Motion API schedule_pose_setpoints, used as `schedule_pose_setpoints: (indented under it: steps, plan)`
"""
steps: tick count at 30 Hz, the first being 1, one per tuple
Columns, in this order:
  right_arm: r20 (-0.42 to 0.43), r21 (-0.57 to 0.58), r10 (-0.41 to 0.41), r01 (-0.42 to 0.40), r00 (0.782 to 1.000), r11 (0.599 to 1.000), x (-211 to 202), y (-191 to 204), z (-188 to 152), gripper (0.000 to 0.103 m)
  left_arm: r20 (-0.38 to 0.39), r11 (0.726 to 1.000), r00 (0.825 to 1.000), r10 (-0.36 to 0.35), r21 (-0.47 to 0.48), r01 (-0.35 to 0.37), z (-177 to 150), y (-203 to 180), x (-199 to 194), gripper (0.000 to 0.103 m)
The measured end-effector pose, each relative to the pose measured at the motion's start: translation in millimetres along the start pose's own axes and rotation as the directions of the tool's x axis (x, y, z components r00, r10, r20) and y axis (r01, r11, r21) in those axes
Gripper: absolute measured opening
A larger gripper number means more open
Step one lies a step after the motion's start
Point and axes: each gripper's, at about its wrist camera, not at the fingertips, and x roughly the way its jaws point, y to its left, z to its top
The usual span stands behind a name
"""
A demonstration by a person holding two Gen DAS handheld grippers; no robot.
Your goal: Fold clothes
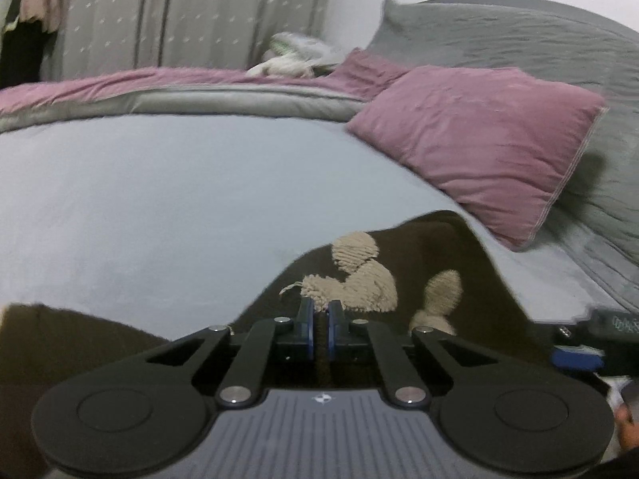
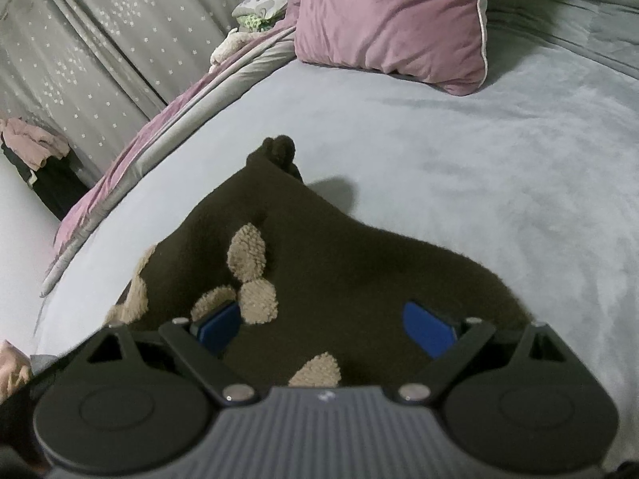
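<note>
Left gripper [image 1: 320,321]: jaws nearly closed, pinching the edge of the dark brown garment [image 2: 319,255] with tan fuzzy patches, lifted off the bed [image 1: 159,199]. Right gripper [image 2: 325,329]: jaws spread wide, nothing held, garment directly under and between them. Ahead of the right jaws the garment peaks into a bunched tip. Pink pillow [image 1: 479,139] beyond, right of the left jaws; pink-grey blanket [image 1: 159,92] along the far edge. Nothing blocks either jaw.

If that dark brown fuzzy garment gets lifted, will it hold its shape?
Probably not: the brown garment already drapes and sags on the bed, so it looks floppy. Its fleecy pile suggests it is light and unlikely to slip.
</note>
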Motion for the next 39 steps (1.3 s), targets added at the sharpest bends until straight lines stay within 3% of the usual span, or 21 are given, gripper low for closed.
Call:
schedule_pose_setpoints:
  steps: [9,18,22,27,29,31,37,39]
  plan:
    - [0.022,0.017,0.06,-0.061,0.998,0.998,-11,-1,4,0.093,-0.015,0.992,0.996,-0.092,0.085,0.092,-42,-44,-44,0.003]
    - [0.01,-0.014,0.155,-0.155,0.988,0.988,-4,18,0,0.091,-0.067,0.991,0.991,-0.115,0.063,0.119,-80,-63,-51,0.003]
    - [-0.021,-0.03,0.16,-0.16,0.987,0.987,9,28,-2,0.083,-0.09,0.991,0.989,-0.118,0.054,0.123,-94,-71,-50,0.003]
    - [-0.075,-0.065,0.135,-0.14,0.988,0.988,30,32,-10,0.054,-0.103,0.99,0.987,-0.121,0.054,0.127,-101,-72,-53,0.003]
    - [-0.085,-0.096,0.115,-0.123,0.99,0.988,35,32,-14,0.033,-0.104,0.99,0.987,-0.122,0.052,0.128,-98,-71,-55,0.004]
    - [-0.087,-0.123,0.097,-0.107,0.991,0.987,37,32,-19,0.024,-0.1,0.99,0.987,-0.124,0.048,0.129,-94,-70,-59,0.005]
    - [-0.081,-0.134,0.104,-0.115,0.991,0.984,27,29,-19,0.022,-0.091,0.994,0.991,-0.1,0.042,0.104,-84,-64,-73,0.016]
    - [-0.076,-0.133,0.112,-0.121,0.991,0.984,23,28,-16,0.031,-0.094,0.995,0.992,-0.09,0.033,0.093,-81,-63,-76,0.021]
